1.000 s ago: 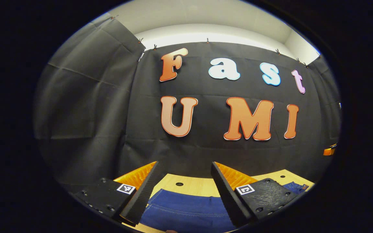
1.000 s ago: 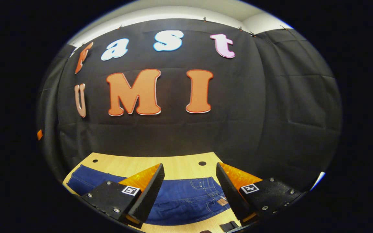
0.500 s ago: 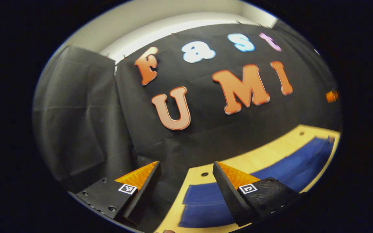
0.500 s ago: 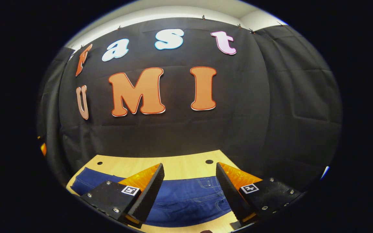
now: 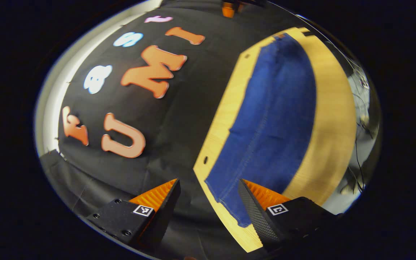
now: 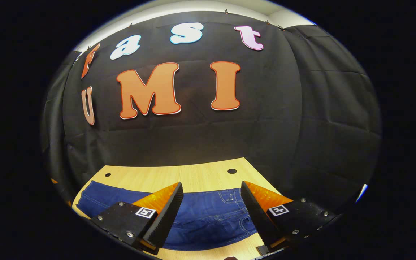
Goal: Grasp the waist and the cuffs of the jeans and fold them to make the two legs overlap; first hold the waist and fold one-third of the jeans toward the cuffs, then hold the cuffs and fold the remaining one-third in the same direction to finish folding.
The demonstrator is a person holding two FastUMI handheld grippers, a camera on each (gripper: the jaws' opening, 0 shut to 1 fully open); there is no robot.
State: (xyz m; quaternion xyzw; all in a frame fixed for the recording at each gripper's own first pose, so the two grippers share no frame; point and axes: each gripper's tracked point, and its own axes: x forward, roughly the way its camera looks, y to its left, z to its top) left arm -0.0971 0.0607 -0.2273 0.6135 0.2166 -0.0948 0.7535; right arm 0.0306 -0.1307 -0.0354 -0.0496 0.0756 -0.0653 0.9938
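Note:
Dark blue jeans (image 5: 273, 119) lie flat along the wooden table (image 5: 332, 119), stretching away from my left gripper (image 5: 209, 202) in the left gripper view. Their cuff end (image 5: 229, 206) lies just in front of that gripper, which is open, rolled sideways and holding nothing. In the right gripper view the waist part of the jeans (image 6: 211, 216), with pockets and stitching, lies under my right gripper (image 6: 211, 204). This gripper hovers above the cloth, open, with nothing between its fingers.
The table (image 6: 179, 177) has small round holes (image 6: 232, 170) near its far edge, close to the black cloth wall. Past the table's near side in the left gripper view are cables and pale floor (image 5: 361, 119).
The left gripper has rolled strongly and swung round to the cuff end, so the table now runs lengthwise away from it. The right gripper has tipped down slightly over the waist.

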